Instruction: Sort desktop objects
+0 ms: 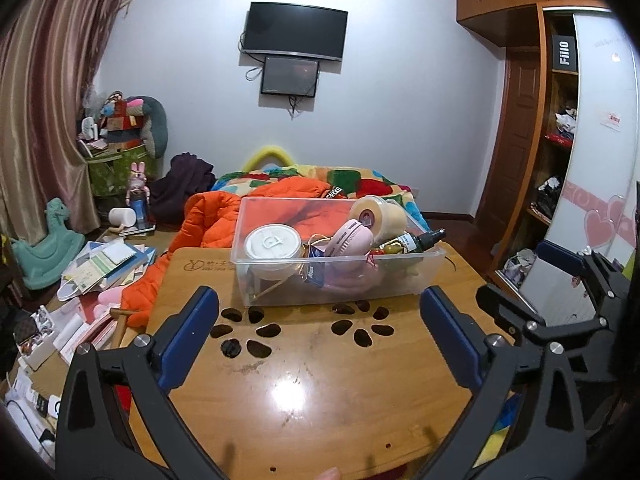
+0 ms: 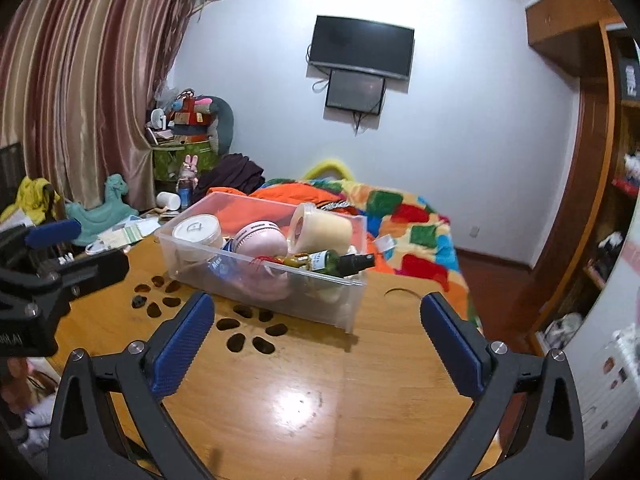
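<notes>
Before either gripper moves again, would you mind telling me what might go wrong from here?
1. The green spray bottle lies across the rim of the clear bin, nozzle overhanging; a nudge might tip it out.
2. The bin sits near the far edge of the table, so pushing it could slide it towards the bed.
3. The cream roll rests high on the pile and may roll if the pink case beneath is pulled.

One clear bin point(image 1: 340, 276), two white tubs point(image 1: 273, 245) (one tipped), one spray bottle point(image 1: 416, 241).
</notes>
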A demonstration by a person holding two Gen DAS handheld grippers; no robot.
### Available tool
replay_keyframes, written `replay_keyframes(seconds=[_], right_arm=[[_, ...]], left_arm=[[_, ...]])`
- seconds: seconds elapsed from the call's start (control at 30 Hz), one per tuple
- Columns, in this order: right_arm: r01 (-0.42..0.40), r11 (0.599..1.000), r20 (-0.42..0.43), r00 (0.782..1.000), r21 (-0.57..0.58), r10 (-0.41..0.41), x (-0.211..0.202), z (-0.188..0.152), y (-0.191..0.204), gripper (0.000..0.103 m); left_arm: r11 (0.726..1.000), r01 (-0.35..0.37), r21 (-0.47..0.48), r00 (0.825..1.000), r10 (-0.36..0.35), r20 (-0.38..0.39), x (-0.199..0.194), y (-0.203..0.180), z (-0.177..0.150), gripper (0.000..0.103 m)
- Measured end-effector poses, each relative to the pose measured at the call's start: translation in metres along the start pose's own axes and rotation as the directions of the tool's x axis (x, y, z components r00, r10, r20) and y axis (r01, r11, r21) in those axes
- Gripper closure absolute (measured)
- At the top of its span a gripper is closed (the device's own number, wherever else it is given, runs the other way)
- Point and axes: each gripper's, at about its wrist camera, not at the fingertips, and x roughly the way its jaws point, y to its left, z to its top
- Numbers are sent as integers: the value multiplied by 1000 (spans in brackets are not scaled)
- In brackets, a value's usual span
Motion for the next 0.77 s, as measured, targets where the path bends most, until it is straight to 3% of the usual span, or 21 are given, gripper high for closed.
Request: replay_keyframes(seconds=[0.5,0.77], right_arm=[[-27,998,6,1000,49,27,-20,-11,-8,1],[-32,997,-8,999,66,33,-17,-15,-11,1]], left_arm=[[1000,-30,8,999,30,15,-17,-11,-15,1],[1000,-13,14,999,13,44,-24,-15,-14,1]])
